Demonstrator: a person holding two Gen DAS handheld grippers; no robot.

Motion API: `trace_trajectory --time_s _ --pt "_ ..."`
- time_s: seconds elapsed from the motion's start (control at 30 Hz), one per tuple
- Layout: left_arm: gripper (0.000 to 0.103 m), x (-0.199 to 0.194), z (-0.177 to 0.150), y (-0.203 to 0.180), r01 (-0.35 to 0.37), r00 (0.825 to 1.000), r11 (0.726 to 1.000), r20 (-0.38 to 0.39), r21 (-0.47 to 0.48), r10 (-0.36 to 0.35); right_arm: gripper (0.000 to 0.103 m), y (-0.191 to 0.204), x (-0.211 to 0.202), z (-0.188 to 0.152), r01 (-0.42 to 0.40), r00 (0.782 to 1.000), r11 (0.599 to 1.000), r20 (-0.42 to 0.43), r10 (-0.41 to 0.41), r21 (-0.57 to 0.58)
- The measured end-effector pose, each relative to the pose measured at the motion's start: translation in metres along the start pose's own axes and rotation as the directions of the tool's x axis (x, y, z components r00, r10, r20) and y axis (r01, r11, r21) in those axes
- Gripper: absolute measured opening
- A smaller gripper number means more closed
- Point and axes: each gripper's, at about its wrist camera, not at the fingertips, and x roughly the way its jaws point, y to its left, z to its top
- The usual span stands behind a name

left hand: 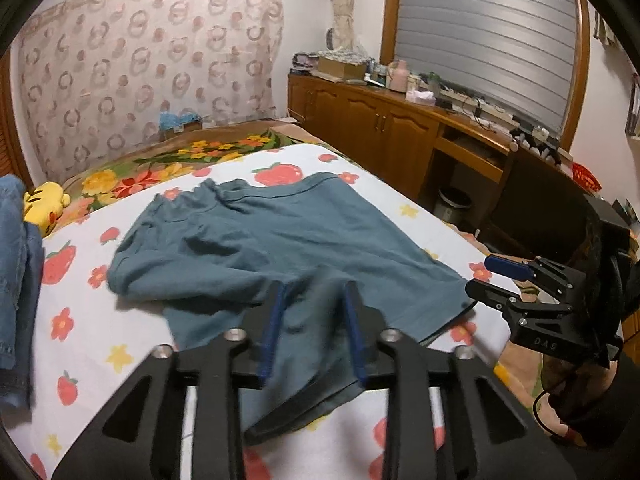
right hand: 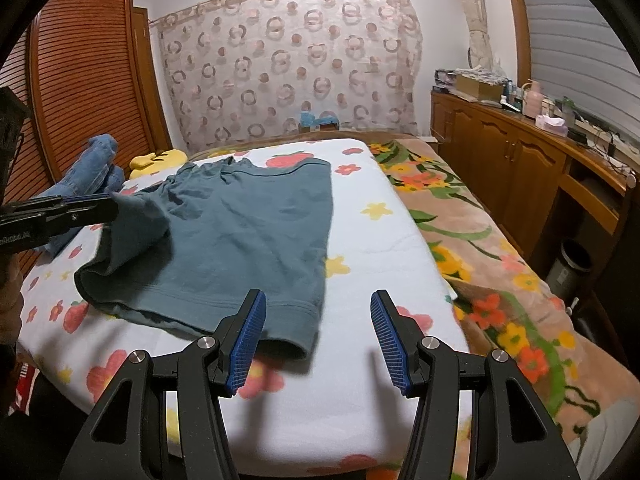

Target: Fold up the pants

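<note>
- Bed pad [right hand: 360, 216], white with a strawberry print, lies on top of a floral blanket [right hand: 480, 248]; it is the landmark for everything below.
- Teal shorts [right hand: 248, 232] lie on the pad, left of its middle. Waistband faces the far end; hems face the near end. One side looks already folded over, judging by the doubled layer at the left.
- Blue jeans [right hand: 92, 168] are heaped at the pad's far-left edge, just beside the shorts.
- Left gripper [left hand: 314, 332] is over the shorts' near-left part. Jaws partly apart, cloth between them, pads seemingly not pinching.
- Right gripper [right hand: 318, 336] is over the near pad beside the hem corner, half open, holding nothing.
- Step: probably release and smooth the fold, then bring the hems toward the waistband, gripping both layers so edges stay aligned.
- Room: bare pad to the right and near; left is crowded.
</note>
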Motion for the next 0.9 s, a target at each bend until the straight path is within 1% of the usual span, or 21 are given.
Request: trace_trajectory --time_s 0.07,0.13,0.17,0.23,0.3,0.37,0.47,0.53,0.7,0.8,0.9 --pt "0.05 -0.007 -0.004 0.007 -0.009 1.0 1.0 0.016 -0.012 0.009 0.057 0.003 0.002 0.001 -0.006 1.0 1.0 -0.002 0.006 -0.008" --pt "0.053 -0.012 -0.008 0.015 -0.03 0.999 0.999 0.025 -0.023 0.03 0.057 0.005 0.003 0.003 -0.013 1.0 1.0 -0.001 0.012 -0.013" --pt "0.061 -0.014 -0.01 0.019 -0.039 0.999 0.999 0.024 -0.026 0.039 0.057 0.008 0.005 0.004 -0.017 1.0 1.0 0.0 0.017 -0.02" --pt "0.072 -0.016 -0.015 0.028 -0.056 0.998 0.998 0.032 -0.038 0.057 0.057 0.009 0.005 0.005 -0.026 1.0 0.999 0.002 0.026 -0.032" --pt "0.077 -0.017 -0.02 0.036 -0.061 0.998 0.997 0.03 -0.052 0.062 0.057 0.013 0.006 0.006 -0.037 0.999 0.998 0.003 0.037 -0.046" --pt "0.078 -0.015 -0.027 0.046 -0.074 0.997 0.995 0.019 -0.068 0.075 0.057 0.015 0.008 0.007 -0.053 0.999 0.997 0.003 0.053 -0.059" --pt "0.078 -0.015 -0.037 0.058 -0.119 0.992 0.988 0.032 -0.099 0.123 0.057 0.023 0.011 0.01 -0.09 0.996 0.992 0.0 0.09 -0.086" --pt "0.078 -0.016 -0.042 0.063 -0.127 0.991 0.986 0.03 -0.103 0.131 0.057 0.03 0.015 0.013 -0.131 0.991 0.986 -0.006 0.131 -0.099" --pt "0.078 -0.016 -0.056 0.069 -0.137 0.99 0.985 0.013 -0.106 0.139 0.057 0.042 0.028 0.016 -0.197 0.98 0.97 -0.045 0.193 -0.14" --pt "0.078 -0.016 -0.062 0.069 -0.128 0.992 0.986 0.001 -0.106 0.129 0.057 0.047 0.04 0.016 -0.209 0.977 0.964 -0.08 0.199 -0.163" --pt "0.078 -0.016 -0.07 0.067 -0.118 0.993 0.988 -0.012 -0.102 0.118 0.057 0.043 0.047 0.015 -0.223 0.972 0.961 -0.114 0.206 -0.161"
